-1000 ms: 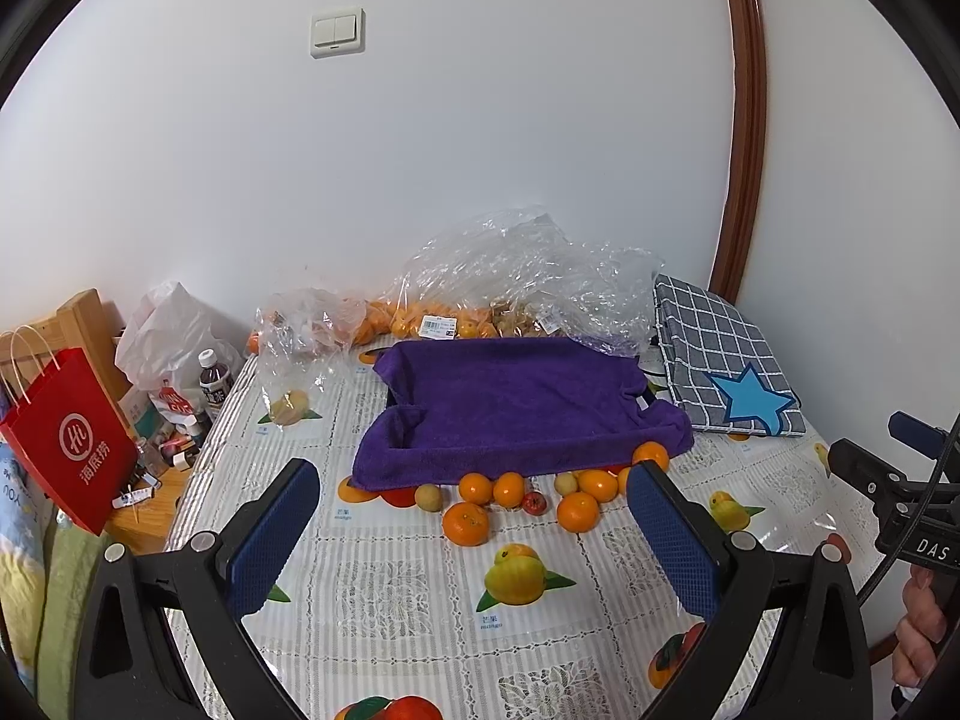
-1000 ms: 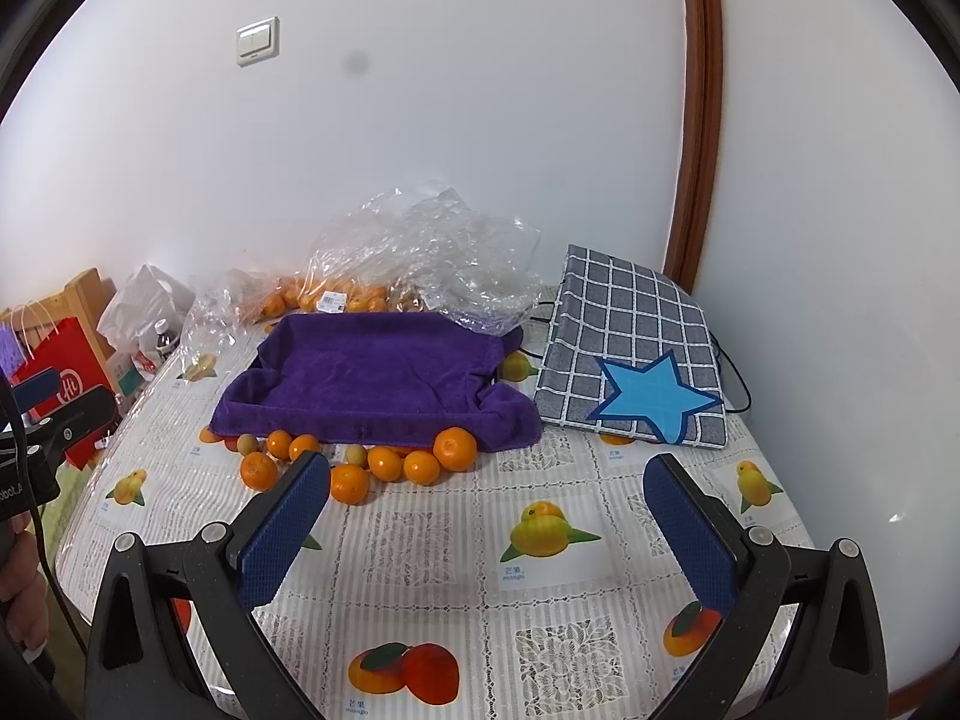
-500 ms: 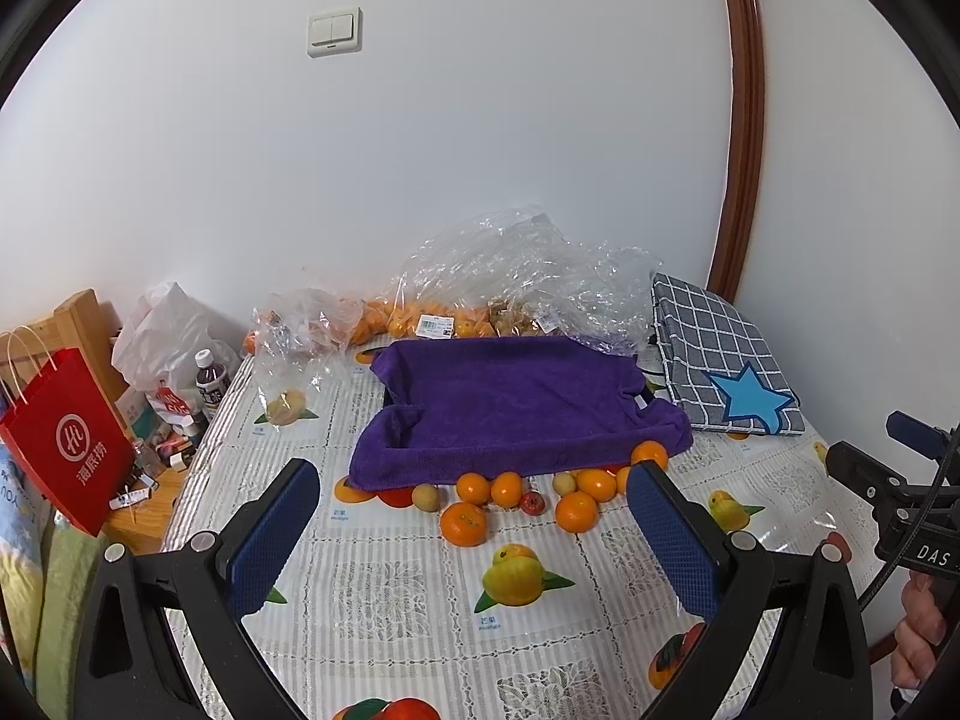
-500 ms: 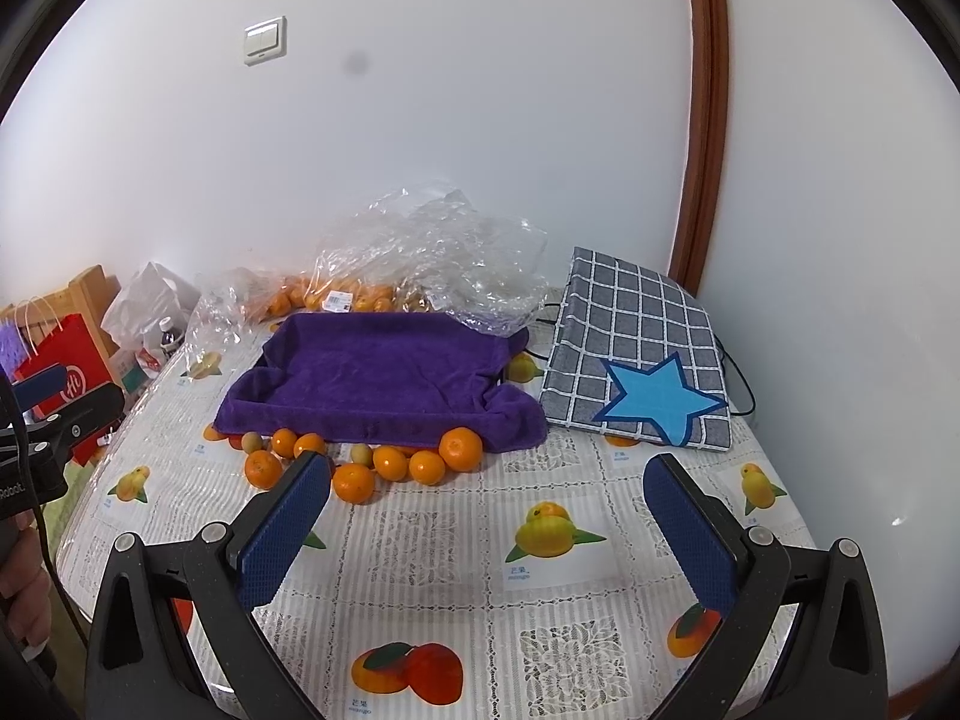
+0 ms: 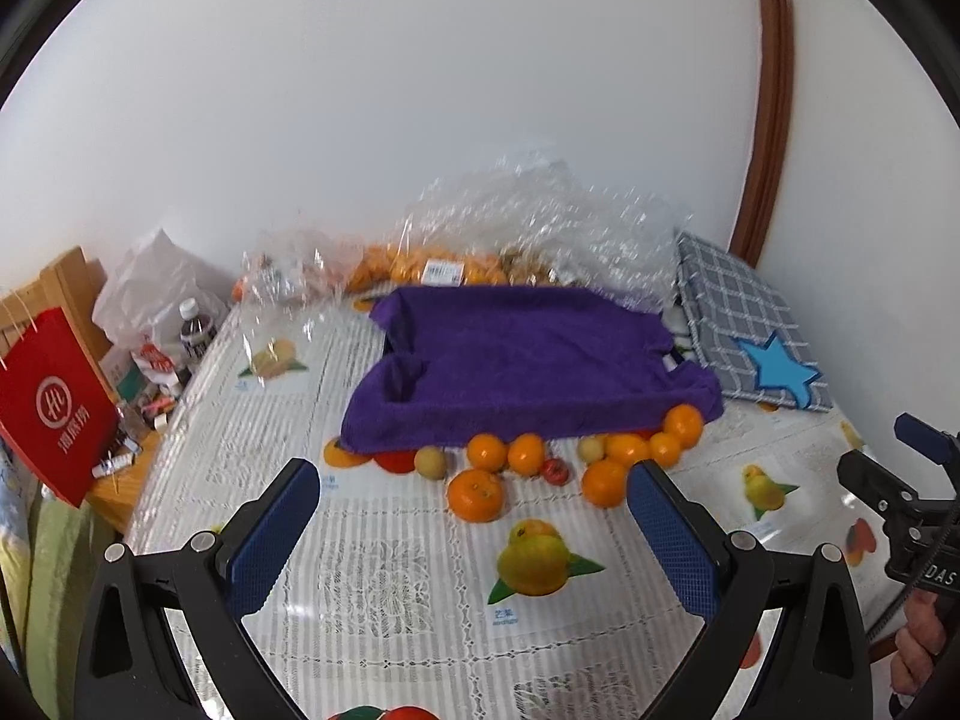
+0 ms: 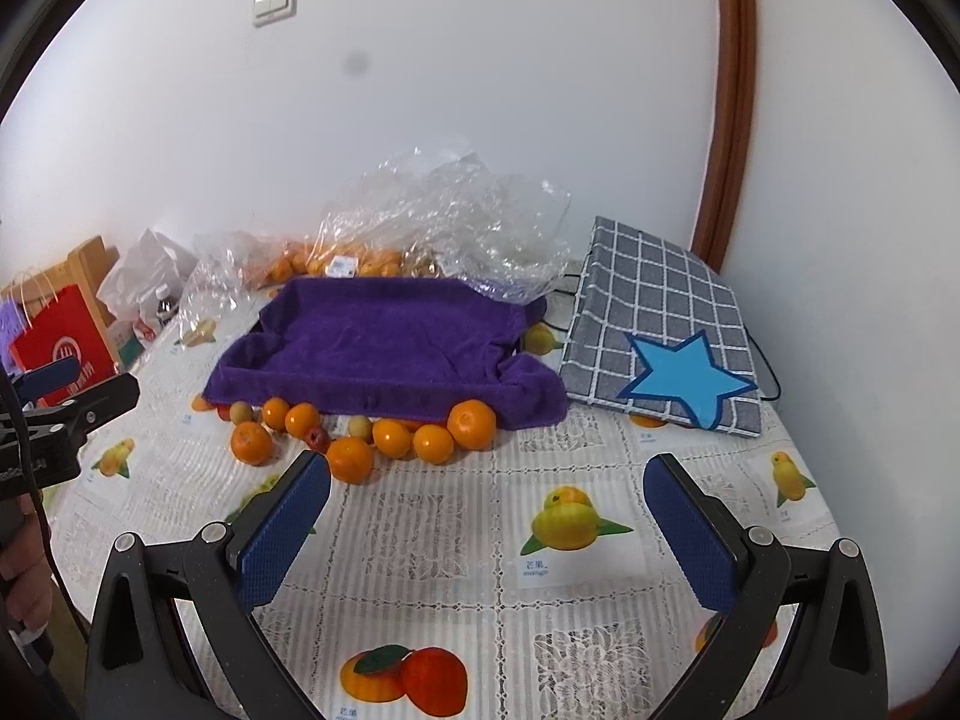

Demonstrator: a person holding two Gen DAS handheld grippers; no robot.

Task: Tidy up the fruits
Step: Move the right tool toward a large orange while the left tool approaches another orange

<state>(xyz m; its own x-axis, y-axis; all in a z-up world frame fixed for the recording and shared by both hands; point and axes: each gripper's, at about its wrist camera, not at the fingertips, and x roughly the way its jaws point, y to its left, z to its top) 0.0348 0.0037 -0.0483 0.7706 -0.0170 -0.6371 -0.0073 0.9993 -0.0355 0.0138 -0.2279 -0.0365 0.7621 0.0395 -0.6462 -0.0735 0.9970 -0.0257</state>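
Note:
A row of several oranges (image 5: 475,493) (image 6: 351,459), small yellowish fruits (image 5: 431,462) and one small red fruit (image 5: 555,470) (image 6: 316,437) lies on the table along the front edge of a purple towel-lined tray (image 5: 528,360) (image 6: 384,342). My left gripper (image 5: 474,531) hovers open above the tablecloth, short of the fruit. The right gripper (image 6: 486,525) is open too, nothing between its blue pads, to the right of the fruit row. Each gripper shows at the edge of the other's view.
Clear plastic bags (image 5: 540,222) (image 6: 444,216) with more oranges sit behind the tray. A grey checked bag with a blue star (image 5: 750,336) (image 6: 666,330) lies at right. A red paper bag (image 5: 51,402), bottle and clutter stand off the table's left edge. The tablecloth (image 6: 432,528) has printed fruit.
Both grippers have moved slightly forward toward the fruit; the tray and fruit row look a little nearer. Nothing was grasped.

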